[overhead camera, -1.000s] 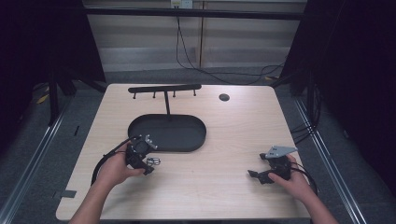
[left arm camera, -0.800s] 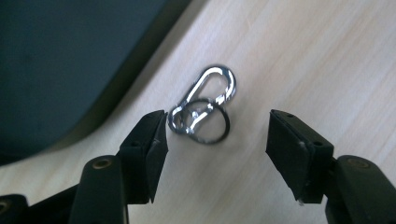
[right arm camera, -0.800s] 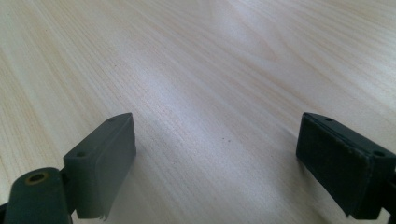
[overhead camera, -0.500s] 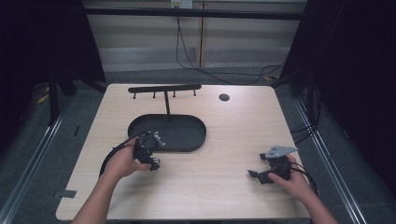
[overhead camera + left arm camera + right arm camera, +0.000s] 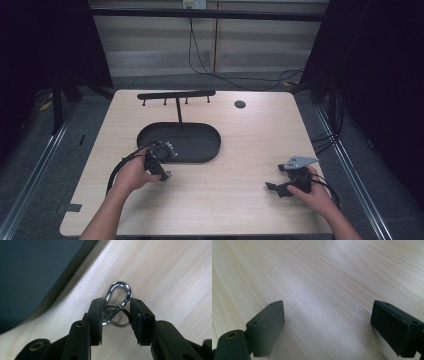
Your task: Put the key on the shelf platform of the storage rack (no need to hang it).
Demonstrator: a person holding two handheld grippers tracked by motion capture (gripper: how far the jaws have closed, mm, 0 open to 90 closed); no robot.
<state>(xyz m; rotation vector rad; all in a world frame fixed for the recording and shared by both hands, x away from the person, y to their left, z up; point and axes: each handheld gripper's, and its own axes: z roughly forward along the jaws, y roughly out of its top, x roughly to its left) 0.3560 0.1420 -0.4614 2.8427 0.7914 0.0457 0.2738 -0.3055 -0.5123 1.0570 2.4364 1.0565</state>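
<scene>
Chrome carabiner (image 5: 118, 293) and ring (image 5: 117, 316) clamped in left gripper (image 5: 116, 315)

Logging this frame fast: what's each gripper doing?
Left gripper: shut on the metal carabiner clip with its ring.
Right gripper: open, holding nothing.

tray (image 5: 200, 150) mid-table | rack (image 5: 176, 94) behind it | clip (image 5: 117, 296) likely just before tray's left end

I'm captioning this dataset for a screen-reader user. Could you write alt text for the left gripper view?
The left gripper grips a shiny metal carabiner clip with a key ring looped through it, between its two black jaws. Below lies the light wooden table, with the dark tray at upper left.
</scene>
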